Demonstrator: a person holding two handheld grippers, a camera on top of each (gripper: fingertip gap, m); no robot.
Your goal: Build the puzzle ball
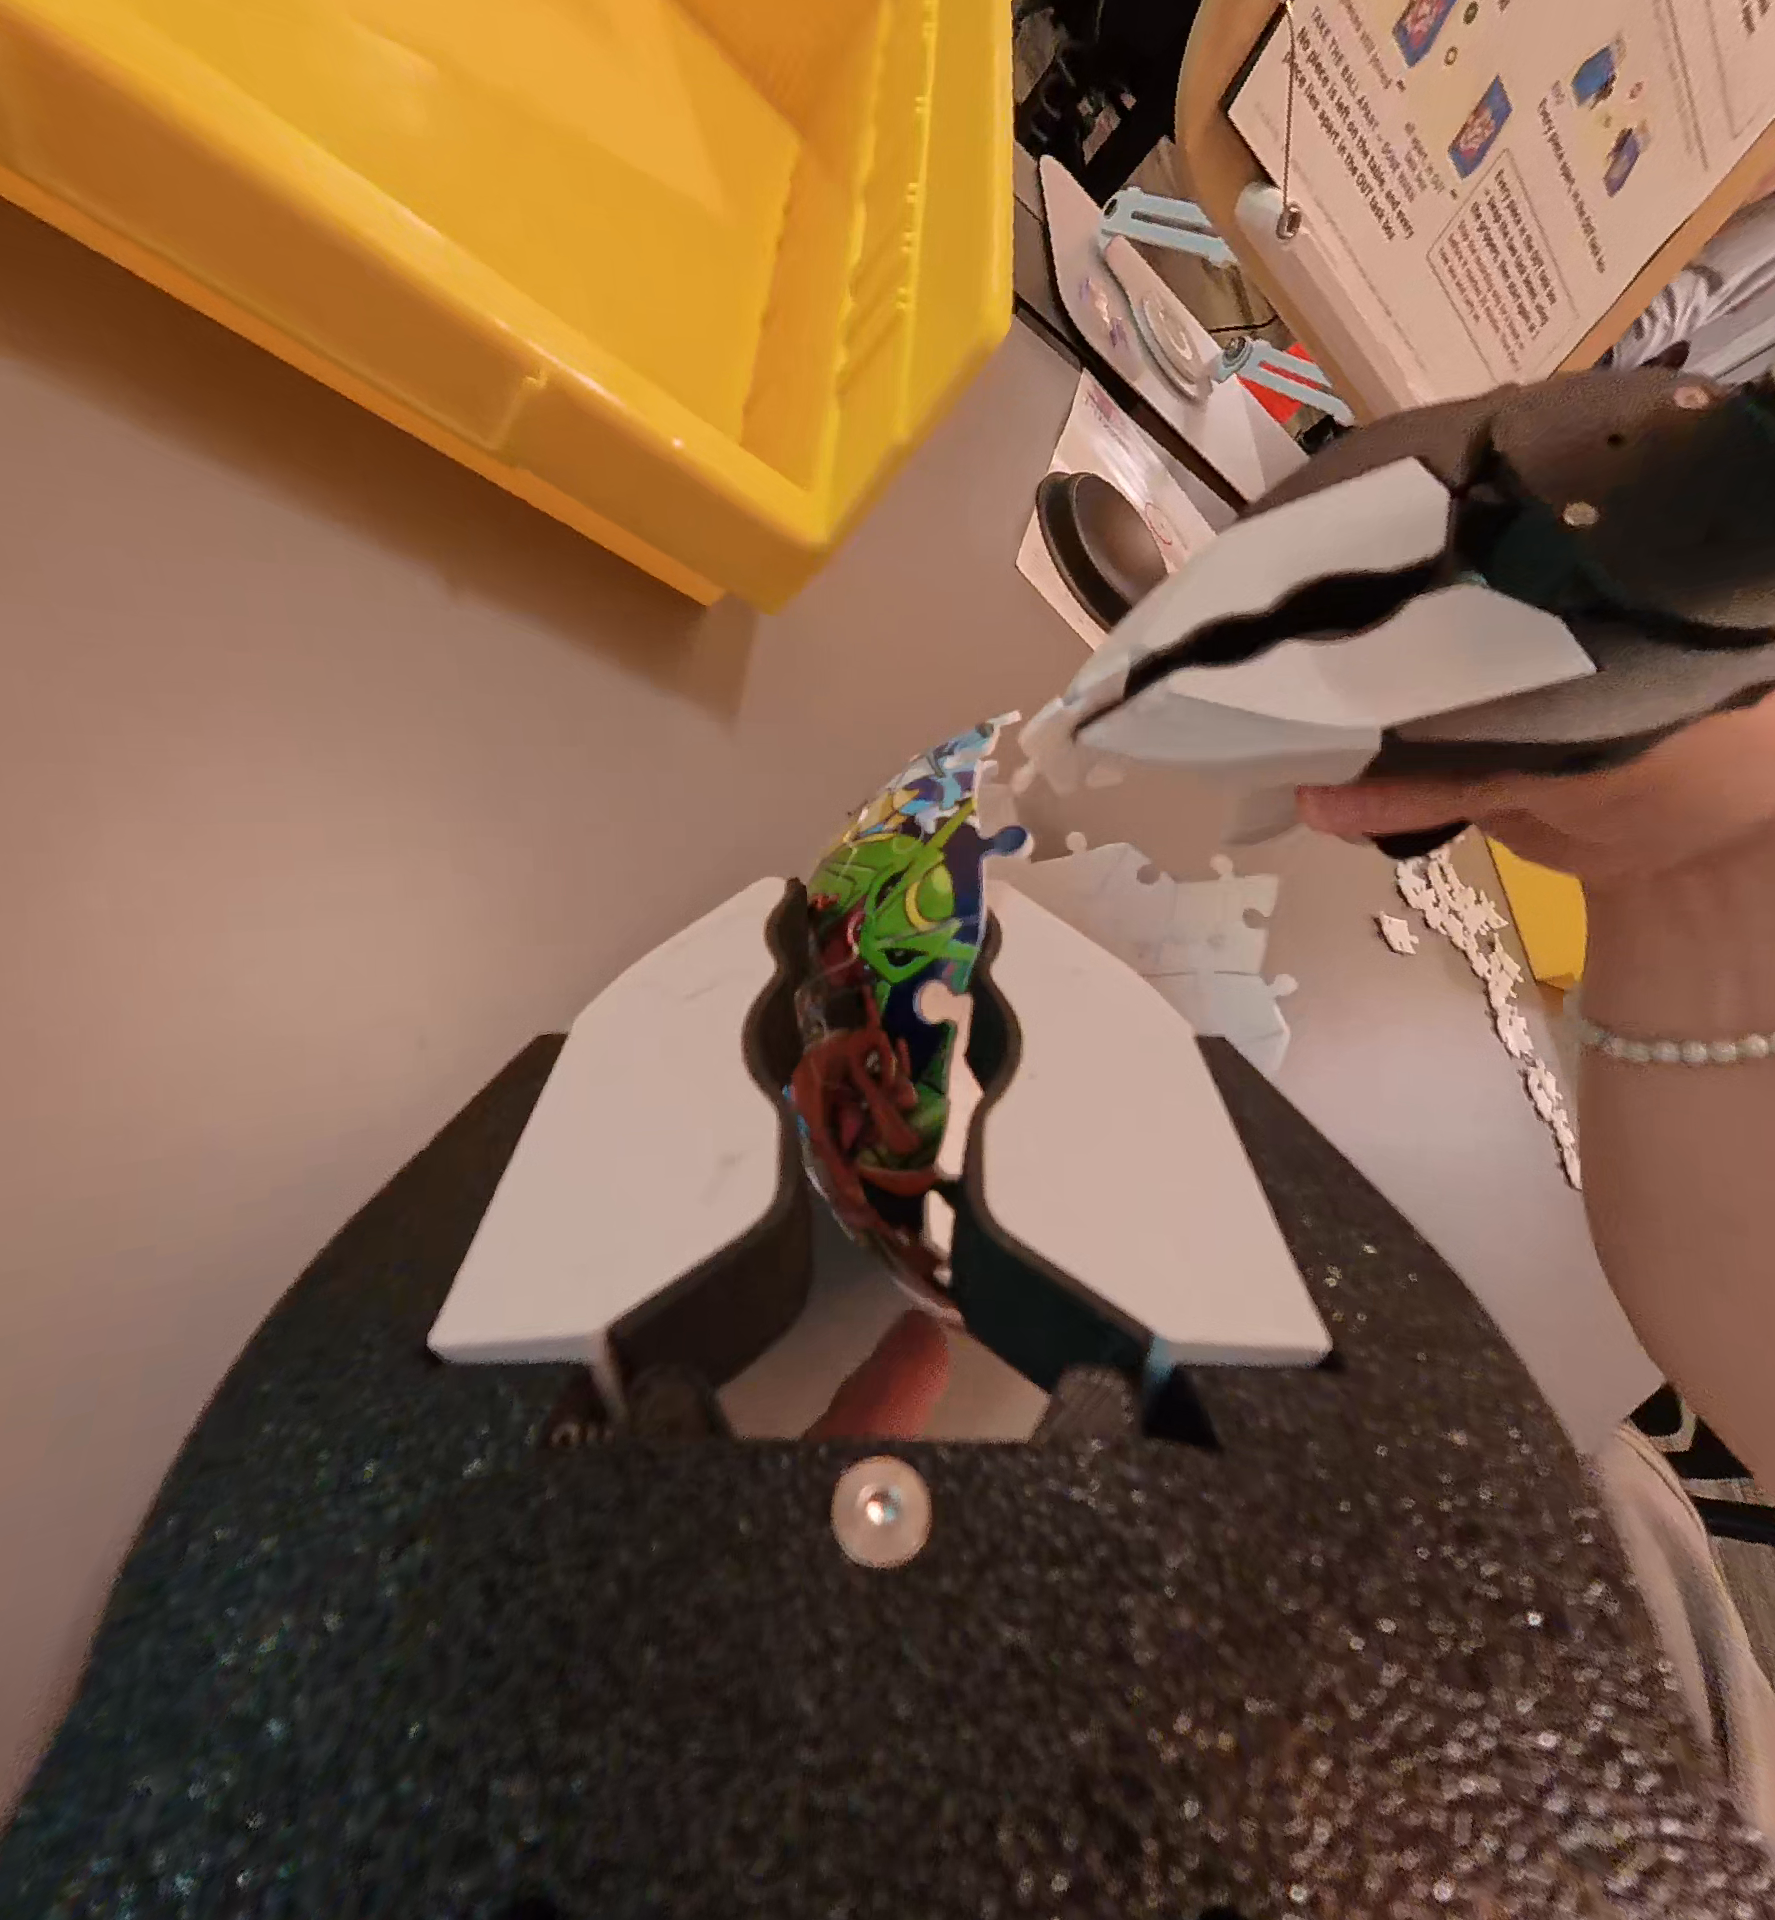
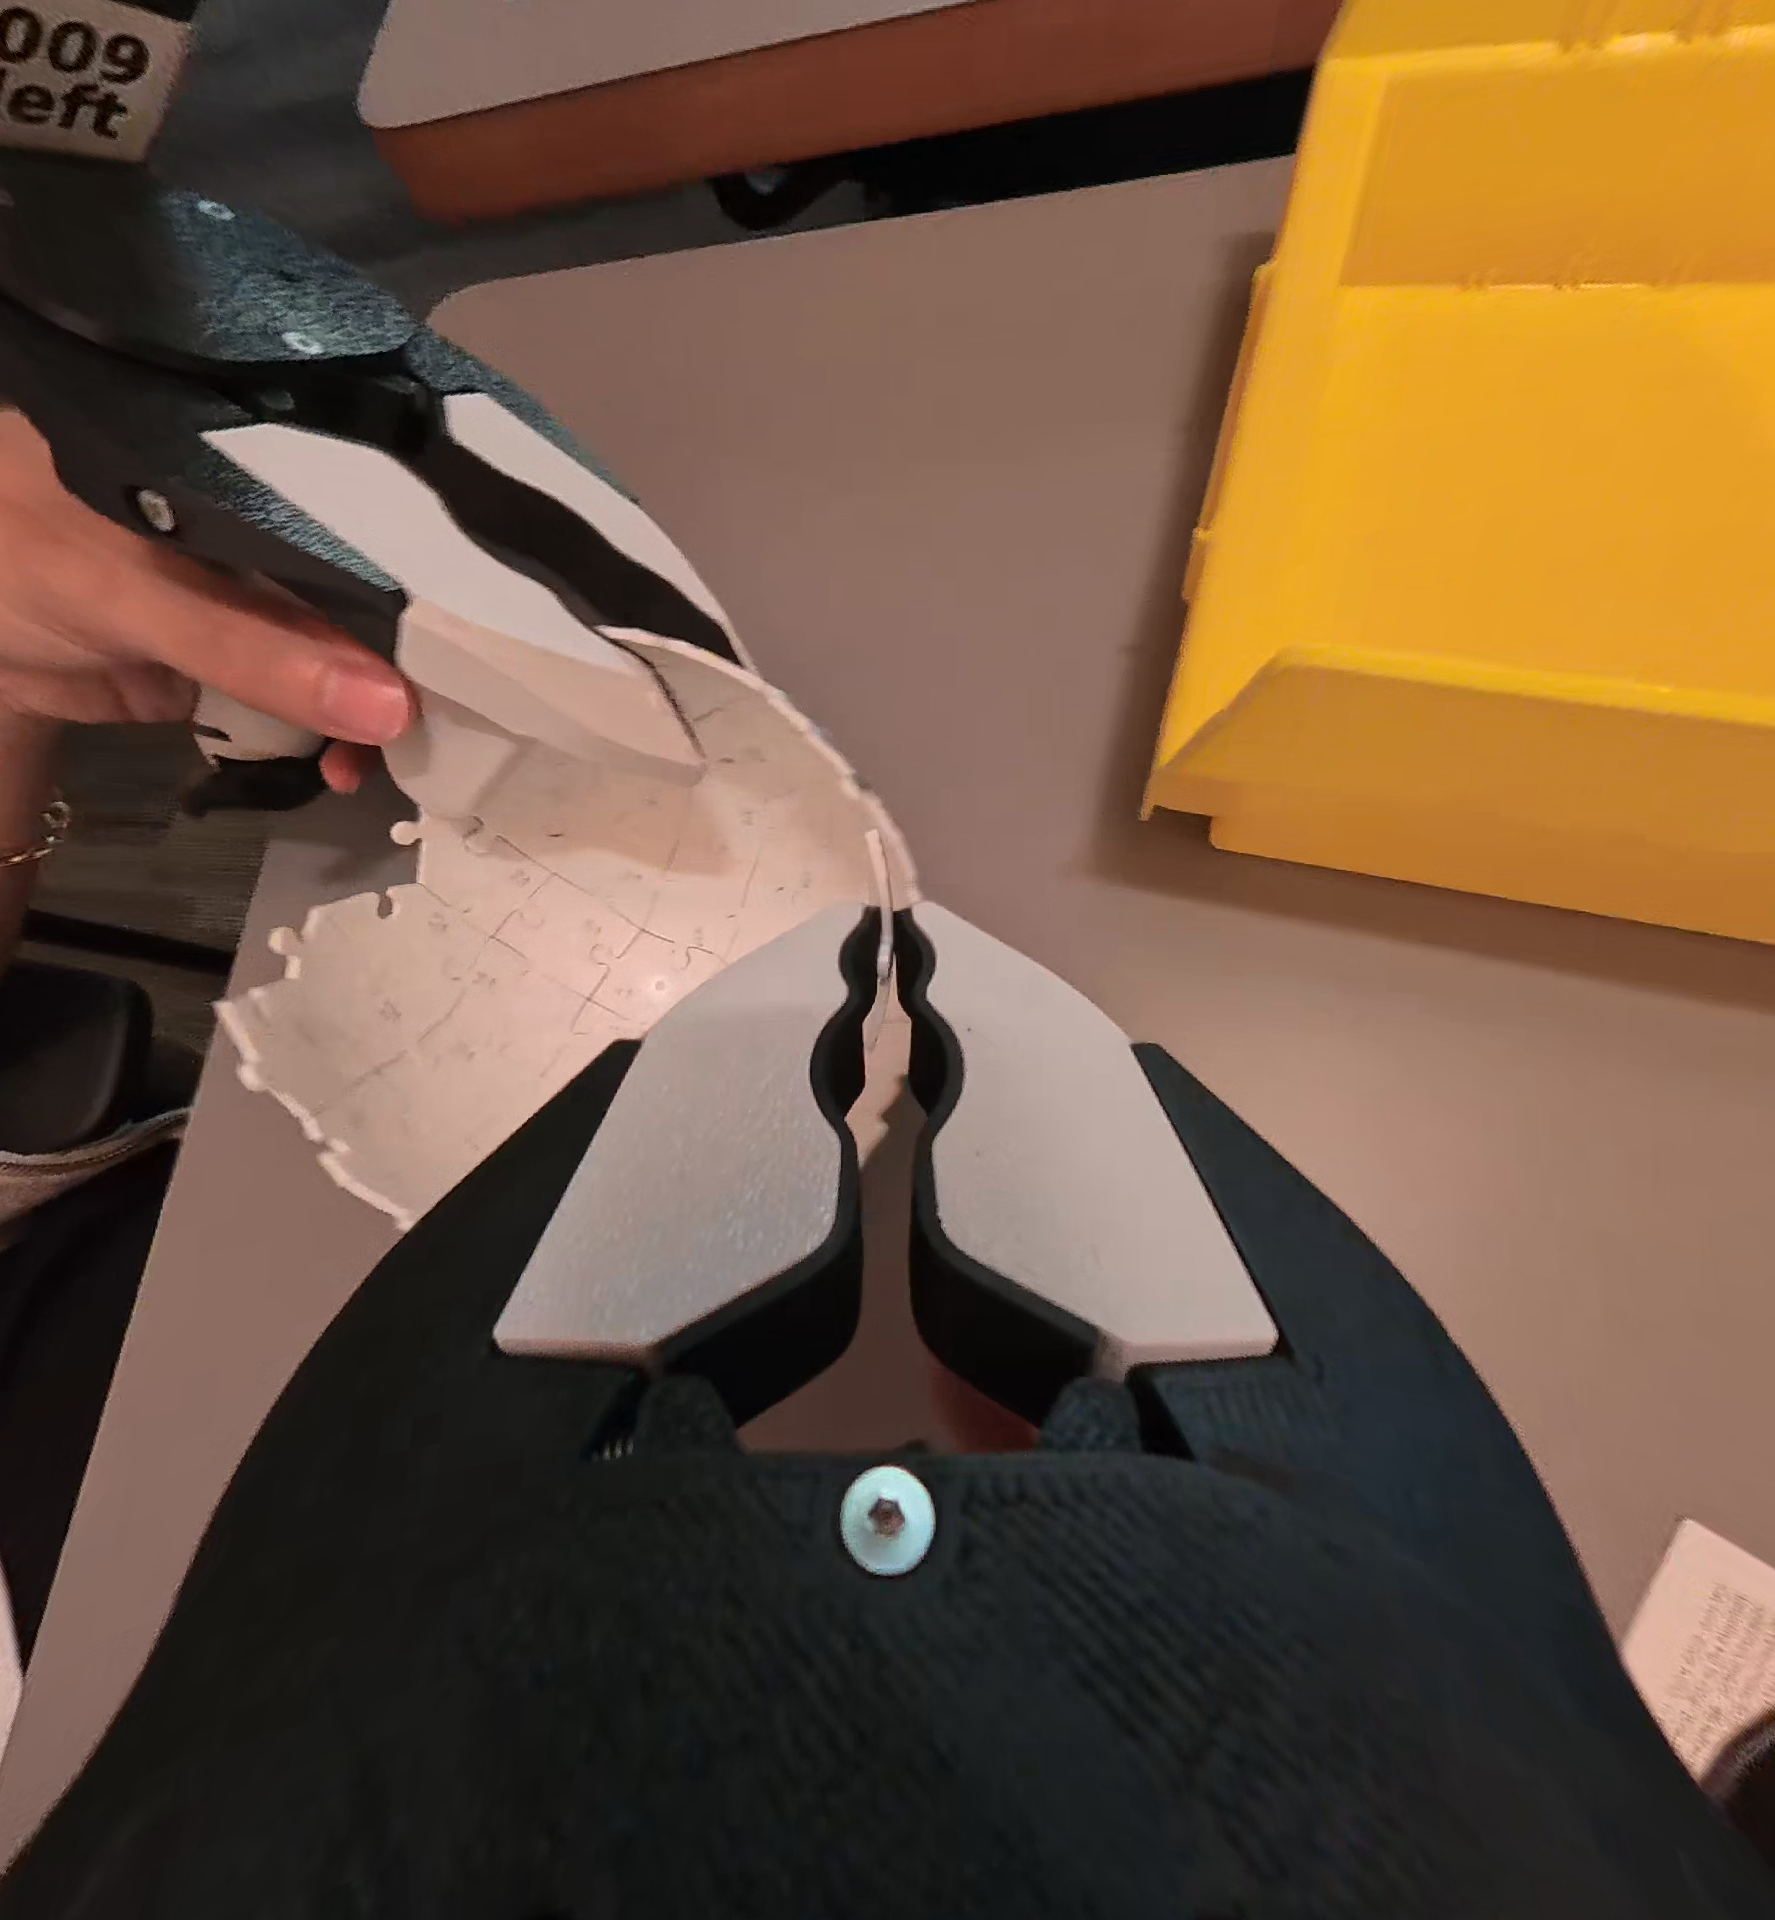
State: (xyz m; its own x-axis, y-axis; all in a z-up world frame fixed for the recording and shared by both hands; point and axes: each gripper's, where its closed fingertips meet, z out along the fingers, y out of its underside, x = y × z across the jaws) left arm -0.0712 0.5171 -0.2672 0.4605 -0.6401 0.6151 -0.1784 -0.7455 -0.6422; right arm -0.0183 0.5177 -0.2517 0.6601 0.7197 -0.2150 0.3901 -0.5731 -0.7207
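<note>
Gripping puzzle shell (image 2: 509, 977): both hand-held grippers.

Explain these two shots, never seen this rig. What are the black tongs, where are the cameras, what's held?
No robot here: a person holds a pair of hand-operated tongs in each hand, with a wide-angle camera on each looking along its fingers. The left wrist view shows the left tongs shut on the partly built puzzle ball, a curved shell, colourful outside and white inside. The right wrist view shows the right tongs shut on a thin white puzzle piece at the shell's rim. A yellow bin sits on the beige table; loose white pieces lie near the table's edge.
</note>
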